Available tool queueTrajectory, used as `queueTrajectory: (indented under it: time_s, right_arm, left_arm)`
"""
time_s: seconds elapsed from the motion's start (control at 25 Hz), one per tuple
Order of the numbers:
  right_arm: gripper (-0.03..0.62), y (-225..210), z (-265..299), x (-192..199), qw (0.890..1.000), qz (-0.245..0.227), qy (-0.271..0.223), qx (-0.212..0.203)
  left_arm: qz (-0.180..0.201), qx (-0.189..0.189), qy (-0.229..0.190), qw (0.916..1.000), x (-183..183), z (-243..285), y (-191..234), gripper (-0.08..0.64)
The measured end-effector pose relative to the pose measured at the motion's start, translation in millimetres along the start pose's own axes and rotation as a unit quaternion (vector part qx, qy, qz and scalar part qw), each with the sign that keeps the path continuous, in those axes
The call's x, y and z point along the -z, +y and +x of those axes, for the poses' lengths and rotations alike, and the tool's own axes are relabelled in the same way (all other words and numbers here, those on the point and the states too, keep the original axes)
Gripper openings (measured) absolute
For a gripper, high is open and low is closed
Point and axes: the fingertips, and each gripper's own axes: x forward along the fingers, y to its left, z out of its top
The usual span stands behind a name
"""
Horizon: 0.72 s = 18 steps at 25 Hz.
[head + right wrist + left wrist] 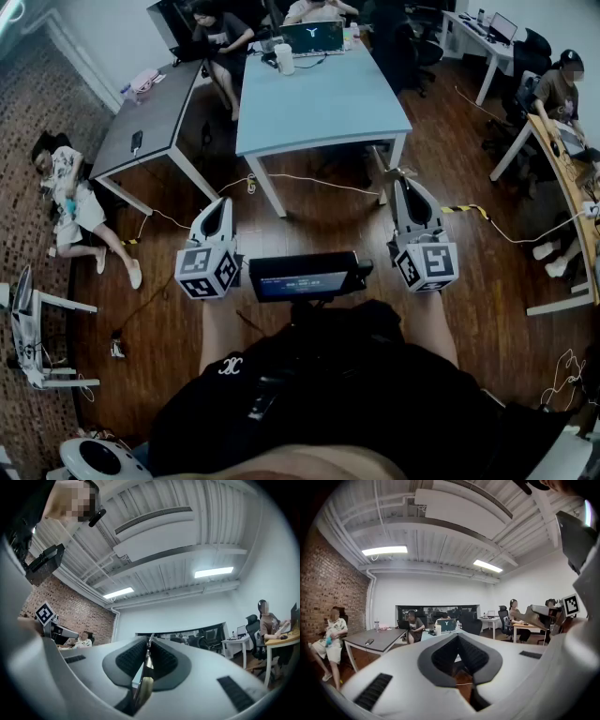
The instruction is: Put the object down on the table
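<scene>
While both grippers are held side by side in front of the body, we read their states from their own views. The right gripper [149,641] is closed on a thin flat piece [144,686]. Both ribbed pads press against its faces. The piece stands on edge between them and runs from the fingertips back toward the camera. Its near end has a brownish sheen; we cannot tell what it is made of.

From the head view, we place this gripper over the wooden floor [309,225], just short of the near right corner of the light blue counter [328,112]. The piece is therefore in the air and not on the counter.

The left gripper [457,636] has its jaws a little apart, with nothing between them. Floor and a counter leg show through the gap. It hangs over the floor, short of the near left corner of the blue counter.

At the far edge of the blue counter stand a laptop [312,36] and a white cup [284,58], and two people sit there. A grey counter [150,122] stands beside its left edge, with a phone [137,141] close to its near edge. A white cable [319,181] lies on the floor along the blue counter's near edge. A small screen [305,281] sits between the two grippers.
</scene>
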Motion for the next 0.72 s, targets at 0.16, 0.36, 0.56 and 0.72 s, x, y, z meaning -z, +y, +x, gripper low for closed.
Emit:
queueTrajectory:
  time_s: [0.16, 0.36, 0.56, 0.72]
  right_arm:
    - [0.025, 2.3, 11.3, 16.0, 1.000, -0.002, 0.018, -0.008]
    - [0.025, -5.4, 40.0, 37.0, 1.000, -0.006, 0.021, -0.014]
    - [0.025, -44.3, 92.5, 70.9, 1.000, 0.007, 0.021, -0.018]
    - [0.025, -90.8, 163.2, 96.8, 0.999, 0.012, 0.029, -0.024]
  left_arm:
    - [-0.005, -0.001, 0.005, 1.0000, 6.4, 9.3, 9.0, 0.002]
    - [-0.008, 0.002, 0.013, 0.9999, 20.1, 41.9, 15.7, 0.002]
    - [-0.011, -0.006, 0.027, 0.9996, 34.5, 108.0, 20.2, 0.002]
    - [0.010, 0.012, 0.018, 0.9997, 18.4, 187.9, 15.0, 0.002]
